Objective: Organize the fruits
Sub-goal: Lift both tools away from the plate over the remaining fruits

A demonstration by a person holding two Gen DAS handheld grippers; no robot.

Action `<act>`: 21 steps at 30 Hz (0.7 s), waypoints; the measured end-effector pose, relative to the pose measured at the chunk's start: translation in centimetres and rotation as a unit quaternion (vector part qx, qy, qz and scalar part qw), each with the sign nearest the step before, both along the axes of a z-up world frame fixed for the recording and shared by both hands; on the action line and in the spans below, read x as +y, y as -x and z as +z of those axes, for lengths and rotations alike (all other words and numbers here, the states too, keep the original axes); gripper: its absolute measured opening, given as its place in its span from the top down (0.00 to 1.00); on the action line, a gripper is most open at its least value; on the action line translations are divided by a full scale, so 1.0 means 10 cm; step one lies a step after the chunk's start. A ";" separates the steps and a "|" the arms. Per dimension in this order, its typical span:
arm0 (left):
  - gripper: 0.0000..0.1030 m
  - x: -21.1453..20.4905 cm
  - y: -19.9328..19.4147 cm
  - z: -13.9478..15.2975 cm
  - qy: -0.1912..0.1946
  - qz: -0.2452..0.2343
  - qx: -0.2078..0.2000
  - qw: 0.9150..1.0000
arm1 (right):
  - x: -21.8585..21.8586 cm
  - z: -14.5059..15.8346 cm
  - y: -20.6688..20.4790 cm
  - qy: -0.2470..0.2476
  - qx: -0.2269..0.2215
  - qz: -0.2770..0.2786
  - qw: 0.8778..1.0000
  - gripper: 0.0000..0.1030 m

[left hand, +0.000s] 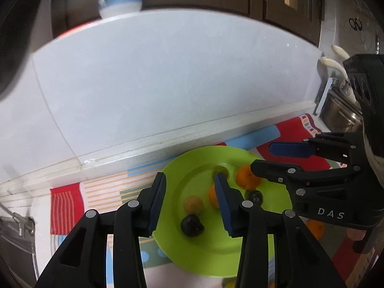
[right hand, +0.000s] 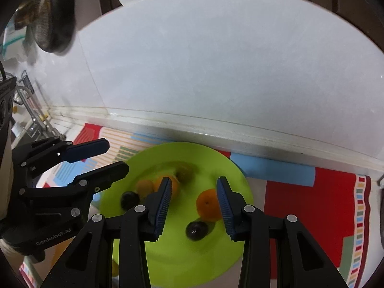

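**Fruit on the plate**

Both tongs, left (left hand: 189, 201) and right (right hand: 194, 204), hang above the green plate (left hand: 192, 259) with jaws narrowly apart, holding nothing. On the plate lie oranges (right hand: 207, 204), dark plums (right hand: 196, 230) and a brownish fruit (left hand: 192, 204).

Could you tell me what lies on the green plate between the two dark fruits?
In the right wrist view, an orange fruit and bare green plate lie between the two dark fruits; the right gripper's finger partly covers that stretch.

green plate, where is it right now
The green plate lies on the patterned mat by the white wall, below both open grippers, holding the fruits.
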State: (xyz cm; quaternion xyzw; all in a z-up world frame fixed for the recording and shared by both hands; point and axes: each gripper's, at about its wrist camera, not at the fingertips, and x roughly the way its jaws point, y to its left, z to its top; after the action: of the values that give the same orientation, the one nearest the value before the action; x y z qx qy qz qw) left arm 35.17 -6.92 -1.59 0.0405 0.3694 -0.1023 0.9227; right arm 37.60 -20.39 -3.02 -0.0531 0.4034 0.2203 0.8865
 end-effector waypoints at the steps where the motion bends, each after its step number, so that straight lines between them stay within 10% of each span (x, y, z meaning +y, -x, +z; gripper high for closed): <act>1: 0.57 0.01 0.04 0.04 0.001 0.002 -0.004 1.000 | -0.01 0.04 0.06 0.000 -0.005 -0.001 1.000 0.61; 21: 0.37 0.02 1.00 0.53 0.006 0.026 -0.067 0.997 | -0.18 0.49 0.98 -0.028 -0.064 -0.016 0.997 0.52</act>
State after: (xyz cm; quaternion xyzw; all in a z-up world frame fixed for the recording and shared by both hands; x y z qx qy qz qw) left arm 25.14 -6.73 3.72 0.0319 0.3073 -0.0779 0.9479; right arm 27.83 -22.19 1.83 -0.0355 0.3403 0.2138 0.9150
